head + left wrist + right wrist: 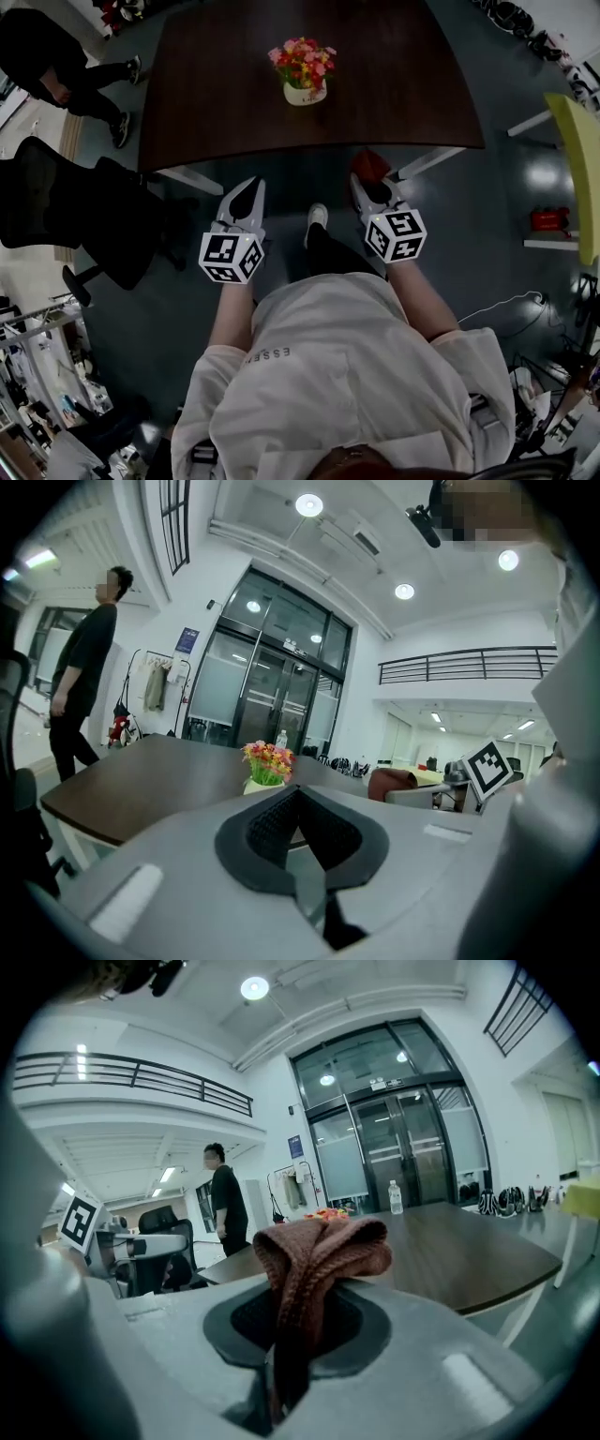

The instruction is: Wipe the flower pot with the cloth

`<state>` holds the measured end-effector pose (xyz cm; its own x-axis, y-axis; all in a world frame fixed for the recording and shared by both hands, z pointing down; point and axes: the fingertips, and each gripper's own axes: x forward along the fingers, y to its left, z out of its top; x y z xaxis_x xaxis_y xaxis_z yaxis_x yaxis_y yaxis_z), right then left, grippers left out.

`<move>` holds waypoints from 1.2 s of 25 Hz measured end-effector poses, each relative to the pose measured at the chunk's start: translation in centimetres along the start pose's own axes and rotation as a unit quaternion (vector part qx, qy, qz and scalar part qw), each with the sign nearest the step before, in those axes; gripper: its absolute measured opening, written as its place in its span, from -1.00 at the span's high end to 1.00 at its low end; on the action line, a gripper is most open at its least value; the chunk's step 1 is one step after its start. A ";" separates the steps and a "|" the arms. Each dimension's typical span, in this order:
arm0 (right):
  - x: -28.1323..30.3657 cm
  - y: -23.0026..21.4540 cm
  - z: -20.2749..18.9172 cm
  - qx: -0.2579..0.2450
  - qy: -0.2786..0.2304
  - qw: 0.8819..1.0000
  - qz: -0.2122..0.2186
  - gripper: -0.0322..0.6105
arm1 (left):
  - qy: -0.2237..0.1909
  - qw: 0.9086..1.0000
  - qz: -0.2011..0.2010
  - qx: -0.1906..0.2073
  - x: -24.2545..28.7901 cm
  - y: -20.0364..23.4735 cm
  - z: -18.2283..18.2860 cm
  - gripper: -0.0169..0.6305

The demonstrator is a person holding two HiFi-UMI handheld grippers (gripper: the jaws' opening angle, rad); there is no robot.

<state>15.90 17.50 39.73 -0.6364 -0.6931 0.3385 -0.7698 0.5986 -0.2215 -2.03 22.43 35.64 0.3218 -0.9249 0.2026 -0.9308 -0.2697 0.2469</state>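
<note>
Brown cloth (319, 1251) pinched in R gripper (362, 184); L gripper (251, 187) closed, empty; shirt (328, 384) reads ESSE-.

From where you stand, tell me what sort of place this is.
Probably an office lobby or open workspace: tall glass entrance doors, a railed upper gallery, and a black office chair beside the dark meeting table.

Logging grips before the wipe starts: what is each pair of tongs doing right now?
Left tongs: closed, empty.
Right tongs: closed on the reddish-brown knitted cloth.
</note>
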 end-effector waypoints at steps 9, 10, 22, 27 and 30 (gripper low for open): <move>11.9 -8.5 4.0 -0.003 0.031 1.000 0.001 0.76 | 0.008 1.000 0.000 0.010 12.5 6.1 3.1 0.93; 13.0 -8.9 4.0 -0.004 0.036 0.999 0.002 0.76 | 0.007 1.000 0.002 0.005 13.5 6.8 3.1 0.93; 20.4 -10.0 -0.8 0.032 0.133 0.990 0.029 0.76 | 0.071 0.997 -0.023 -0.011 21.6 9.2 -0.9 0.93; 23.1 -8.2 -2.5 0.035 0.168 0.983 0.071 0.76 | 0.095 0.995 -0.042 -0.002 24.7 10.0 -2.4 0.93; 24.1 -6.5 -3.7 0.038 0.207 0.970 0.119 0.76 | 0.118 0.992 -0.053 0.001 26.5 10.1 -3.4 0.93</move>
<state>5.72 -1.64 52.71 -0.7345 -0.3077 0.6048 -0.6147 0.6794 -0.4007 -2.30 -3.89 46.71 0.4494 -0.8025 0.3926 -0.8897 -0.3625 0.2775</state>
